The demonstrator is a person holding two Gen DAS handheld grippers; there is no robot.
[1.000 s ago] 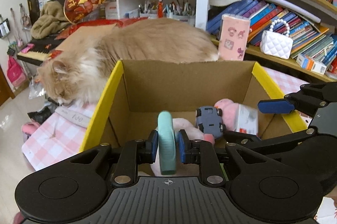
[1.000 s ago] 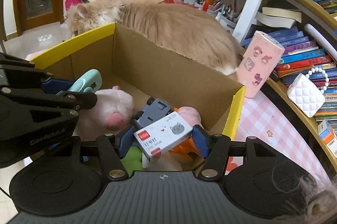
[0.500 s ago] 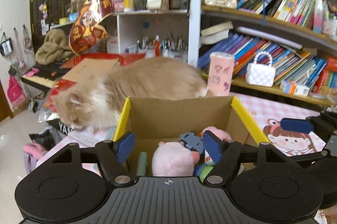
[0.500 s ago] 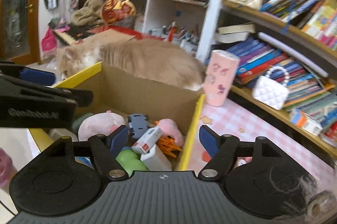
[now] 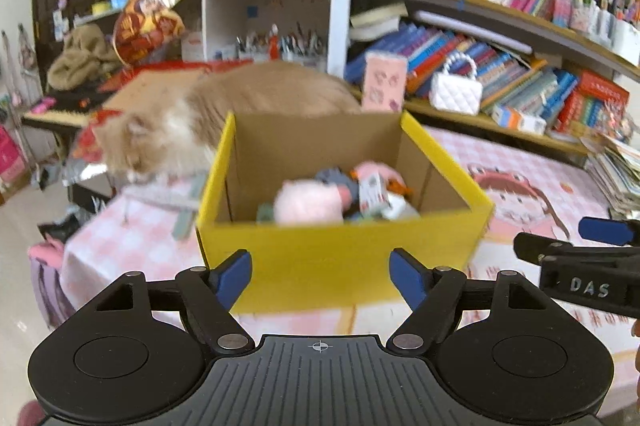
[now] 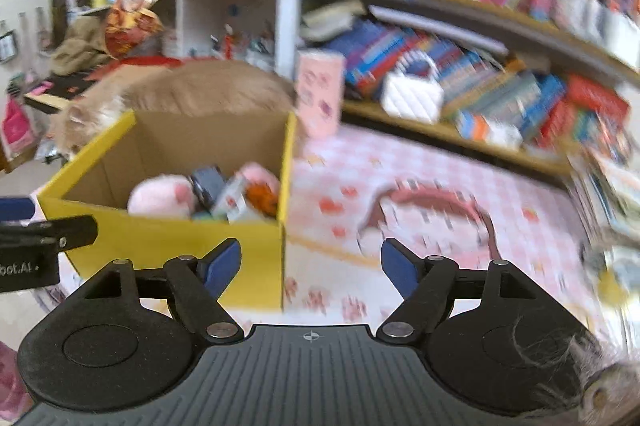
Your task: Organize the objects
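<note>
While toys sit in yellow cardboard box (image 5: 340, 258), left gripper (image 5: 320, 276) and right gripper (image 6: 311, 265) gape empty; scan tablecloth (image 6: 440, 194) for strays.

Right tool (image 6: 311, 262) spread wide, empty, near yellow box (image 6: 168, 238) corner. Pink plush (image 6: 160, 196), toy car (image 6: 208, 182), small carton (image 6: 236, 200) inside. Cat (image 6: 180, 90) behind, blurred.

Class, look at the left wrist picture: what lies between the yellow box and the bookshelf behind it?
In the left wrist view, a cat lies between the yellow box and the bookshelf.
</note>
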